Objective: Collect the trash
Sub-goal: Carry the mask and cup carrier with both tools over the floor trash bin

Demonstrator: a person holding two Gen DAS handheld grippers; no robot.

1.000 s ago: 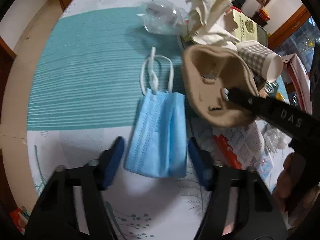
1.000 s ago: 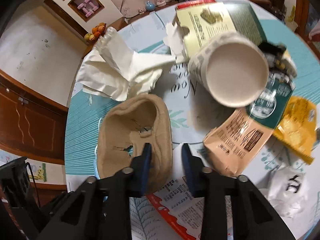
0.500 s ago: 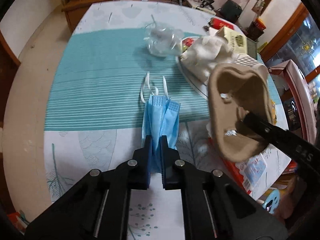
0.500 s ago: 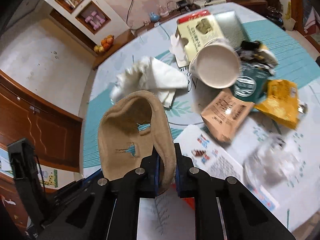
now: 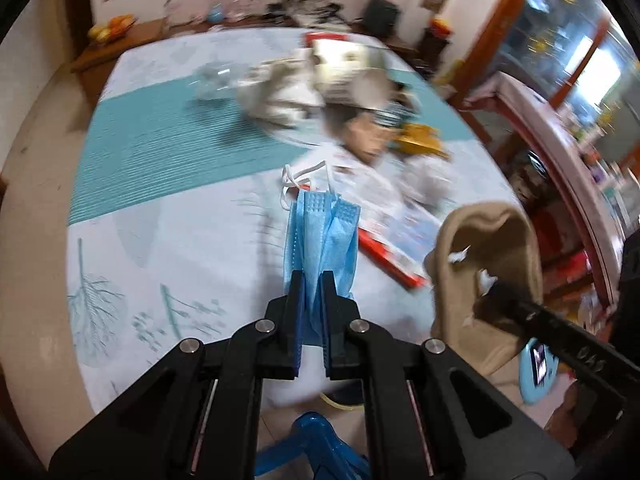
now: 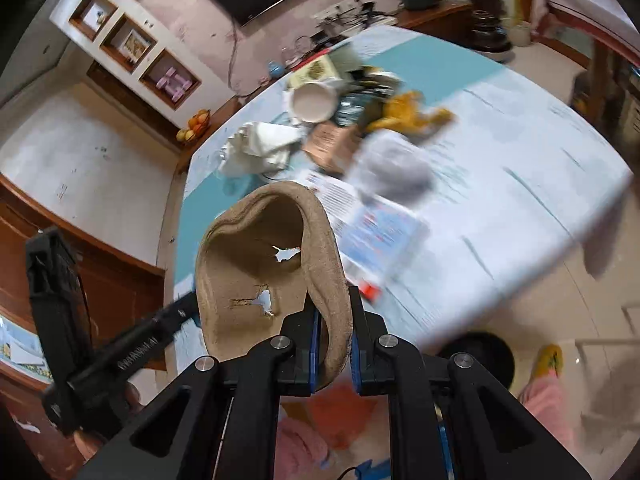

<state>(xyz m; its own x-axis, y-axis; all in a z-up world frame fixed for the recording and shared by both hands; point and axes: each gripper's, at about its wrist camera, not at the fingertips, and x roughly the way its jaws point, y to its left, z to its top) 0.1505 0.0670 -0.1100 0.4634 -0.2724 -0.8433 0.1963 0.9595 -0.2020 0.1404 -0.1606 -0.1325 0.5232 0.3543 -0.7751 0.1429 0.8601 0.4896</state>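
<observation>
Left wrist view: left gripper (image 5: 311, 280) has its jaws closed tight on the blue face mask (image 5: 320, 236). The mask is bunched between the pads and stands up from them toward frame centre, its white ear loops (image 5: 304, 178) at its upper end. It hangs clear above the table (image 5: 168, 240).

At the right edge of the same view, the brown pulp tray (image 5: 492, 240) is held off the table's edge by the other tool, which enters from the lower right.

Right wrist view: right gripper (image 6: 334, 304) is clamped on the rim of the pulp tray (image 6: 260, 256). Both blue pads press the tray's right-hand wall, and the tray's hollow opens toward the upper left of the frame. Two ragged holes show in its floor. The tray sits directly above the jaws, in front of the table.

Remaining litter lies in a heap at upper centre of the table, well apart from both claws:
- crumpled white tissue (image 6: 260, 144)
- a paper cup (image 6: 314, 102) on its side
- a yellow wrapper (image 6: 404, 114)
- a printed leaflet (image 6: 376, 228), nearer the tray

This part is motion-blurred.
</observation>
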